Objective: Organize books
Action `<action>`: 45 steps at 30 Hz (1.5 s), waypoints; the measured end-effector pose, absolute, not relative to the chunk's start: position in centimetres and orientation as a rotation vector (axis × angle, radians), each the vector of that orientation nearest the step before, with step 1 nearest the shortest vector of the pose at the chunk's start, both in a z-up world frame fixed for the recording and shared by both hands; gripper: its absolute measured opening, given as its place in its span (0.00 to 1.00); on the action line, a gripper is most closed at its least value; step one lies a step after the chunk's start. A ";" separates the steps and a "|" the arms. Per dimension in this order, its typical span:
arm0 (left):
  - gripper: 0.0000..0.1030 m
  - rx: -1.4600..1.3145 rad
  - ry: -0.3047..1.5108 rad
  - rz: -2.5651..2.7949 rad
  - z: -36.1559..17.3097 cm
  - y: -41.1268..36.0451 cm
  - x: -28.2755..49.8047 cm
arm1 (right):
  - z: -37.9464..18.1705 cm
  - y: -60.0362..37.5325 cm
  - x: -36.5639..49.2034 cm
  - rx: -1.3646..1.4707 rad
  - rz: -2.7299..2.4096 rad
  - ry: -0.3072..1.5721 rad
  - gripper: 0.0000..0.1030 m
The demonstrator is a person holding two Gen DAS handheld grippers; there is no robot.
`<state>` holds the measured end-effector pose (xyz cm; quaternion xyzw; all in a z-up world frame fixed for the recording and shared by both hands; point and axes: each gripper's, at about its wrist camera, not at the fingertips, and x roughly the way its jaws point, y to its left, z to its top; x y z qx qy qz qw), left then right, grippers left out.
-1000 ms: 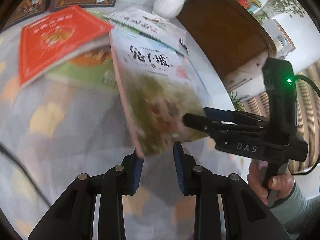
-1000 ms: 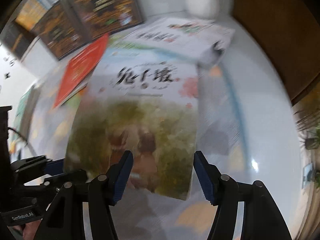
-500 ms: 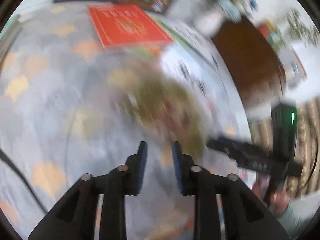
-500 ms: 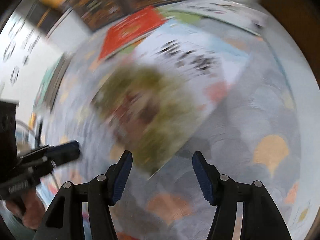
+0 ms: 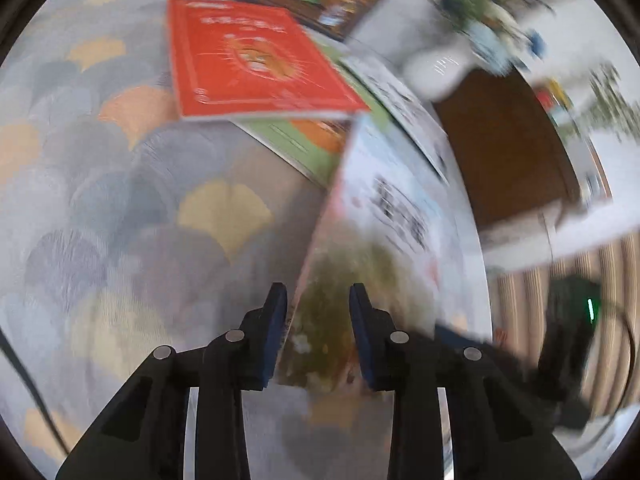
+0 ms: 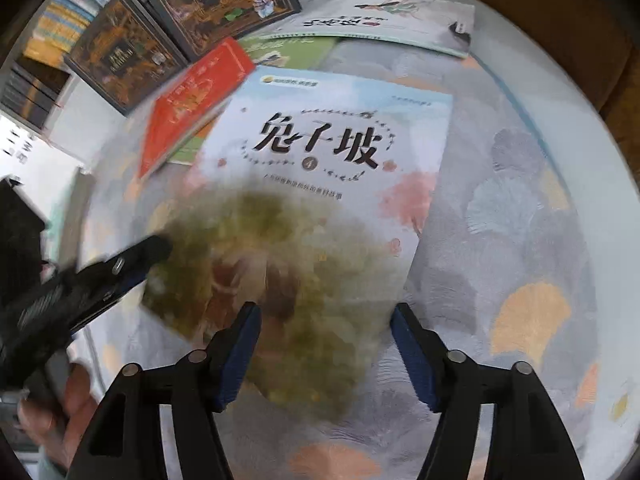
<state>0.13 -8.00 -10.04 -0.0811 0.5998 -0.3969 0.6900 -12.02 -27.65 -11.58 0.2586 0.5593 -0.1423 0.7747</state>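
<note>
A pale book with black characters and a green picture (image 6: 332,152) lies on the patterned tablecloth (image 6: 520,240). My right gripper (image 6: 326,348) hovers over its near edge, and its jaws are opening with no pad touching the cover. My left gripper (image 5: 318,328) sits at the book's left edge (image 5: 316,264), near the lower corner. Its jaws are closing with that edge between them, and I see no pad pressing on it. The left fingers (image 6: 156,246) show at the book's left side in the right wrist view.
A red book (image 5: 248,64) lies on a green one (image 5: 304,140) beyond the pale book. A white-covered book (image 6: 384,20) lies further back, with dark books (image 6: 216,0) standing behind. A white vase (image 5: 436,68) and brown furniture (image 5: 508,152) are at the right.
The pale book was raised and tilted close to both cameras; it now lies lower and flatter. My right jaws stand wider. My left gripper has shifted along to the book's left edge.
</note>
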 end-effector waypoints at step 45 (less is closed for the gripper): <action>0.09 -0.864 1.456 -0.924 -9.7 0.3 -3.7 | -15.9 -27.9 -18.0 1.229 0.152 1.073 0.79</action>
